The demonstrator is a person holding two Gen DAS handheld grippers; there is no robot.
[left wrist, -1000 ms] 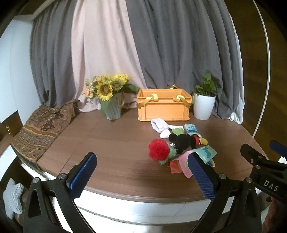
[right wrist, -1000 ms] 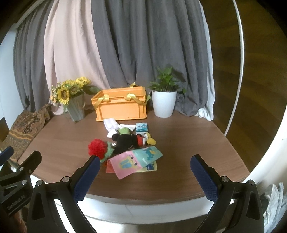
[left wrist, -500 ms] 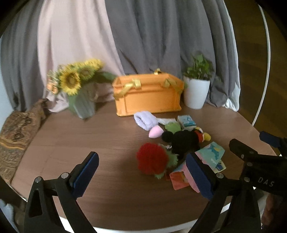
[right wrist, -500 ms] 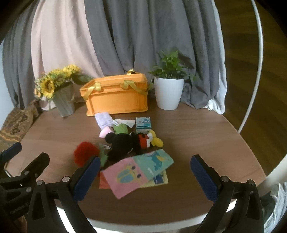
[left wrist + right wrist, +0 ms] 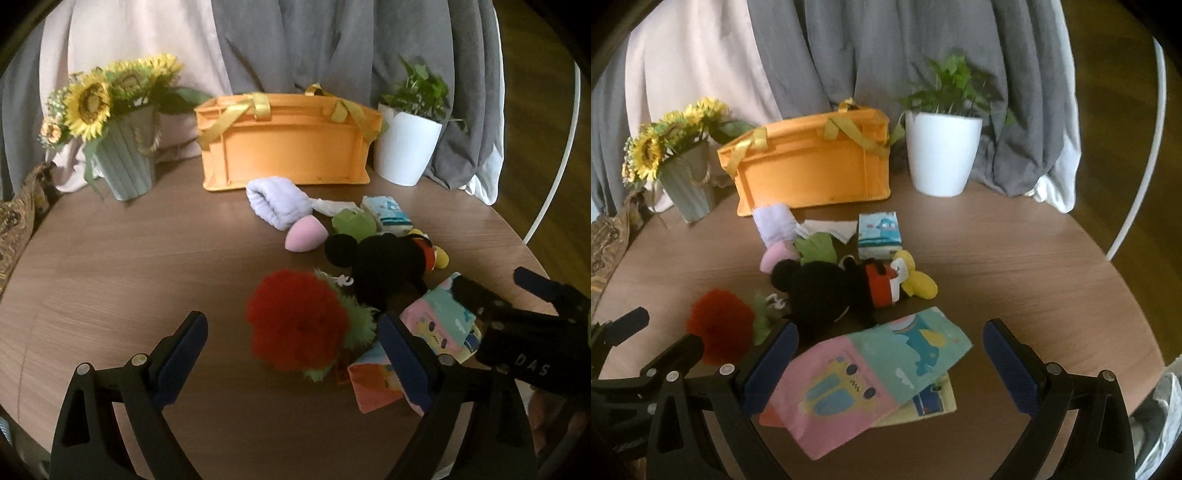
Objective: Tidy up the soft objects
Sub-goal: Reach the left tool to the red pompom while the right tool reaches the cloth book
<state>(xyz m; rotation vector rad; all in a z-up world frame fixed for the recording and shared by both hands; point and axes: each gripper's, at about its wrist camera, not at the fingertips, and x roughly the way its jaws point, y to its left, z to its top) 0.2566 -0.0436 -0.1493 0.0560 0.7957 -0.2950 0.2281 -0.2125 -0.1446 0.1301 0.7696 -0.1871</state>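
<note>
The red pompom toy (image 5: 299,325) lies on the bench (image 5: 110,266) at the near left edge of the soft-things pile, and it sits just ahead of my left tongs (image 5: 291,354), framed between their two blue pads. It is roundish, so I see no long axis to line up with; I judge a straight descent would bracket it. The left tongs are released and narrowing, with nothing pressed between the pads yet.

Beside it to the right, the cloth book (image 5: 871,373) lies flat with its long axis running from near left to far right, directly between the pads of my right tongs (image 5: 886,365), which stand released and empty. Behind both lies the black mouse plush (image 5: 827,291).

At the back stands the orange crate (image 5: 288,147); its inside is hidden from both views.
</note>
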